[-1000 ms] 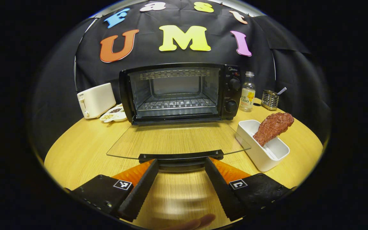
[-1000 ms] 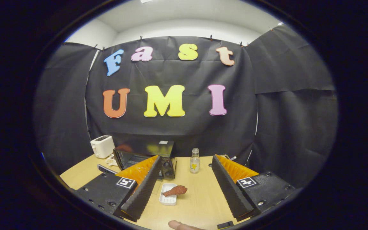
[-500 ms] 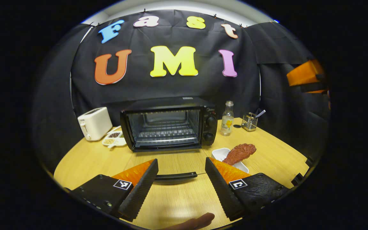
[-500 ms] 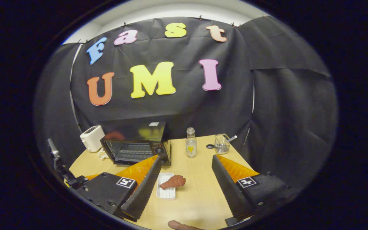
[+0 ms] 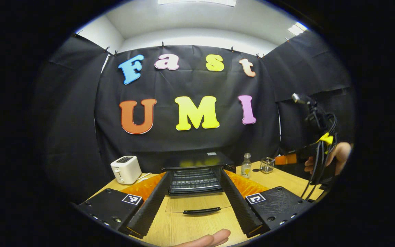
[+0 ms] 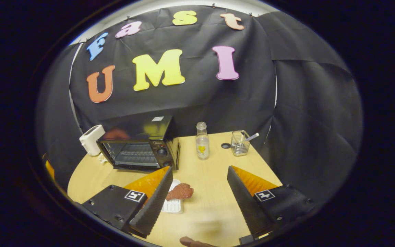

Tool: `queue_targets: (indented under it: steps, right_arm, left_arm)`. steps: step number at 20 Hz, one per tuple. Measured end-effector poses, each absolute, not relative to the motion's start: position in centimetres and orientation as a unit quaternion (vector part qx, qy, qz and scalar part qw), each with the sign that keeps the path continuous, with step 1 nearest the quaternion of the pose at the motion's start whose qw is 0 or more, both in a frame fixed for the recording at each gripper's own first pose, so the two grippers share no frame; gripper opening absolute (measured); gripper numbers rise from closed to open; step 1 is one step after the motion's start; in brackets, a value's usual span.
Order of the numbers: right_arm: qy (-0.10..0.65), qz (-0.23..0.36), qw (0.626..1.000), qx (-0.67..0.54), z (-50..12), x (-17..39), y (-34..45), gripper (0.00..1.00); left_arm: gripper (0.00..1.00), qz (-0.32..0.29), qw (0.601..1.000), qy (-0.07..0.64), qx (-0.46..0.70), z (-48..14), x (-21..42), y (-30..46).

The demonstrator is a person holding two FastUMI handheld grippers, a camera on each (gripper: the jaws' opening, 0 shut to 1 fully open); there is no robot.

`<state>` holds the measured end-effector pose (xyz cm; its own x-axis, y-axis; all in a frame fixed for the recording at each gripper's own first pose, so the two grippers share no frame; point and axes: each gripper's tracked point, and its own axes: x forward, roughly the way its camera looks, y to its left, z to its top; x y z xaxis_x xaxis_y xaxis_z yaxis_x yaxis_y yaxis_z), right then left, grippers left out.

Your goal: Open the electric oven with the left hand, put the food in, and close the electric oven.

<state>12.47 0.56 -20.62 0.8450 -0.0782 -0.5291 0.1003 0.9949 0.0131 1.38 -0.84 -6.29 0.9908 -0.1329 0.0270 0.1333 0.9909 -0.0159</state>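
Observation:
The black electric oven (image 5: 197,160) stands at the back of the wooden table with its glass door (image 5: 197,204) folded down flat, handle toward me. My left gripper (image 5: 194,174) hangs open, well back from the door, holding nothing. In the right gripper view the oven (image 6: 139,144) shows its open cavity and wire rack. A reddish-brown piece of food (image 6: 180,191) rests on a small white tray (image 6: 172,206). My right gripper (image 6: 200,169) is open above it, its left finger covering part of the tray. The right gripper (image 5: 315,151) also appears far right, held by a hand.
A white toaster (image 6: 90,139) stands left of the oven. A small clear bottle (image 6: 202,141) and a wire holder (image 6: 240,144) with a spoon stand to its right. Bare wooden table (image 6: 211,206) lies right of the tray. The black cloth wall closes the back.
My left gripper has pulled back and up from the oven door, which stays open. My right gripper has tilted down and come nearer to the food tray.

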Motion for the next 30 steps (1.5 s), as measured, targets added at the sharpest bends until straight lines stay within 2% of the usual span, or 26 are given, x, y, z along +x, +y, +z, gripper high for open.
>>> queue_targets:
  steps: [5,10,11,12,14,16,22,24,25,26,28,29,30]
  right_arm:
    - [0.301,0.024,0.952,0.04,-23.8,13.9,2.5,1.0]
    - [0.346,0.041,0.937,0.006,-27.0,15.1,1.2,1.0]
    - [0.356,0.044,0.933,0.009,-27.8,15.4,0.9,0.96]
    - [0.367,0.048,0.929,0.012,-28.6,15.8,0.6,1.0]
    - [0.386,0.052,0.921,0.016,-30.3,16.4,-0.1,1.0]
    - [0.409,0.056,0.911,0.012,-32.1,17.0,-1.0,0.96]
    - [0.453,0.129,0.881,0.038,-35.4,18.6,-0.2,0.8]
    - [0.47,0.141,0.869,0.063,-36.0,18.4,-0.1,0.72]
    - [0.478,0.153,0.861,0.081,-36.2,18.1,0.2,0.61]
    - [0.486,0.172,0.851,0.104,-36.1,17.6,0.8,0.65]
    - [0.492,0.212,0.833,0.139,-35.7,16.9,2.0,0.57]
    - [0.497,0.216,0.827,0.149,-36.0,16.8,2.0,0.41]
    - [0.497,0.216,0.826,0.157,-36.4,17.0,1.8,0.36]
  left_arm:
    - [0.94,-0.031,0.999,-0.038,-0.003,-4.9,0.1,2.0]
    - [0.94,-0.026,0.999,-0.04,-0.015,-4.8,1.1,2.2]
    - [0.94,-0.022,0.999,-0.039,-0.013,-5.0,1.7,2.2]
    - [0.94,-0.017,0.999,-0.038,-0.006,-5.2,2.4,2.3]
    - [0.94,-0.013,1.0,-0.027,0.004,-5.8,3.5,1.9]
    - [0.94,-0.018,1.0,-0.018,0.002,-6.2,4.3,1.2]
    - [0.94,0.026,1.0,-0.001,0.003,-7.3,6.1,2.6]
    - [0.94,0.045,0.999,0.007,0.001,-7.7,6.4,3.4]
    - [0.94,0.05,0.999,0.01,0.004,-7.9,6.5,3.6]
    - [0.94,0.053,0.998,0.015,0.007,-8.2,6.7,3.5]
    - [0.94,0.058,0.998,0.022,0.011,-8.6,6.7,3.4]
    - [0.94,0.059,0.998,0.025,0.012,-8.7,6.8,3.2]
    - [0.94,0.058,0.998,0.027,0.011,-8.9,6.8,3.1]
